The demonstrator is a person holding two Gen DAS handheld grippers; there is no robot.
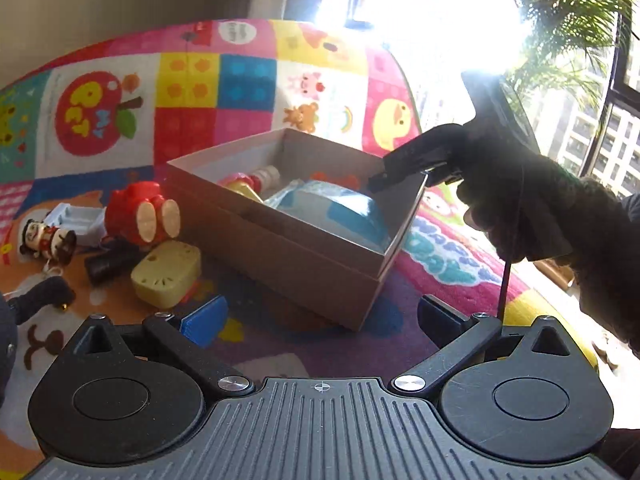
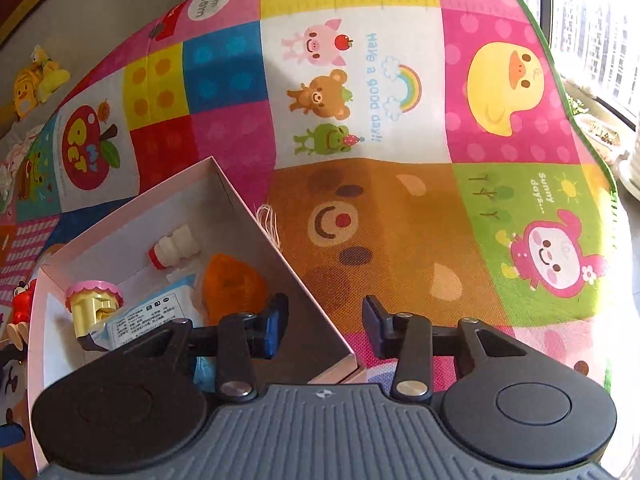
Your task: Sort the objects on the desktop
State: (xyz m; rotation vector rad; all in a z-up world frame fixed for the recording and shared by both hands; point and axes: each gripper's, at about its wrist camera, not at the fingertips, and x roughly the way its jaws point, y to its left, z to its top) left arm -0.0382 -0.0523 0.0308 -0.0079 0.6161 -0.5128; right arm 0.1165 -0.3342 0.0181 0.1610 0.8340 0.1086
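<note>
An open cardboard box [image 1: 304, 264] stands on the play mat. It holds a blue-and-white packet [image 2: 160, 312], a small white bottle with a red cap [image 2: 172, 250], an orange piece [image 2: 232, 284] and a pink-roofed yellow toy [image 2: 94, 300]. Left of the box lie a red toy [image 1: 140, 216], a yellow cheese-shaped block [image 1: 166, 276], a small figurine [image 1: 48, 240] and a dark cylinder [image 1: 108, 266]. My left gripper [image 1: 320, 316] is open and empty just before the box. My right gripper [image 2: 325, 326], in a gloved hand [image 1: 520, 208], hangs over the box's right wall, jaws apart, gripping nothing.
The colourful cartoon play mat [image 2: 400, 220] spreads far beyond the box. Its right edge meets a bright window with a palm plant [image 1: 568, 20]. Stuffed toys [image 2: 36, 80] lie on the floor past the mat's left edge. A black plush piece [image 1: 44, 296] lies at the near left.
</note>
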